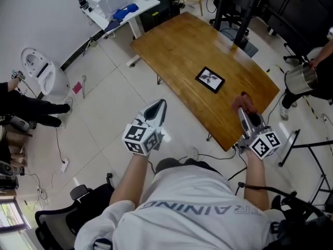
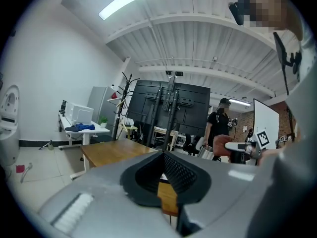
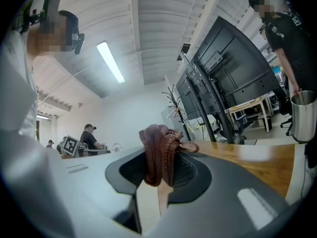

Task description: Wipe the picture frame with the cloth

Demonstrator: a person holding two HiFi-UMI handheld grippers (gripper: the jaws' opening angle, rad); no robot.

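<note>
Frame: the frame [image 1: 210, 79] lies flat on the bench [image 1: 177, 46], toward my right-hand end, with bare wood all round it and nothing bracing it.
Frame risk: I judge that a sideways wipe could skate it across the smooth top toward the near edge, since only its own weight keeps it in place.
Cloth: the cloth [image 3: 158, 152] is a dark red, bunched wad that stands up out of the pads and hangs over the bench, near the frame but apart from it.
Cloth risk: so little of it shows past the tips that, if I press down steeply, hard plastic could meet the glass instead of fabric. A dragging stroke could also pull the wad out.
Right tongs: the right tongs [image 1: 243, 110] are clenched on the cloth, just inside the bench's near edge.
Left tongs: the left tongs [image 1: 160, 106] are closed with nothing in them, off the bench and above the floor [image 1: 114, 103], well apart from the frame.
Left risk: from there they cannot steady the frame. Bringing them in closed, I might knock it.
Surroundings: a person with a metal pail [image 1: 301, 78] stands beyond the bench's right end, so a wide sweep that way is best avoided.
</note>
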